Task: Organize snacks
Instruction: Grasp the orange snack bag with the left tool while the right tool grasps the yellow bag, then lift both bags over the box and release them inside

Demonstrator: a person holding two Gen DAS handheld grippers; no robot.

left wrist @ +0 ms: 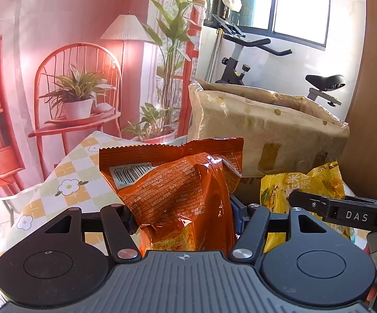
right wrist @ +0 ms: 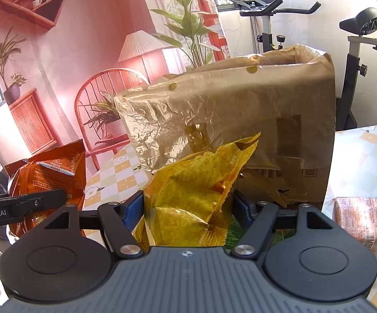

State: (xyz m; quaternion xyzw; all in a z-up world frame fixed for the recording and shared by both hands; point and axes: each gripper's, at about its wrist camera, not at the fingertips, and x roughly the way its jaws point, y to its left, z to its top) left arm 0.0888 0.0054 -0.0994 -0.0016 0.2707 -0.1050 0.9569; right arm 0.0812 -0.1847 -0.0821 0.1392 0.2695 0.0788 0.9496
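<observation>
Packets light, crinkly, slippery: left hand-held gripper (left wrist: 183,219) clamped orange pack (left wrist: 178,195) mid-body; right hand-held gripper (right wrist: 188,208) pinched yellow pack (right wrist: 193,195) likewise. Best hold judged at bunched film.

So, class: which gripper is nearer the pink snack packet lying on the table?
Right. The pink snack packet lies just beside the right gripper, which holds the yellow bag. The left gripper, holding the orange bag, is on the far side.

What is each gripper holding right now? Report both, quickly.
Left gripper: closed on the orange snack bag.
Right gripper: closed on the yellow snack bag.
</observation>
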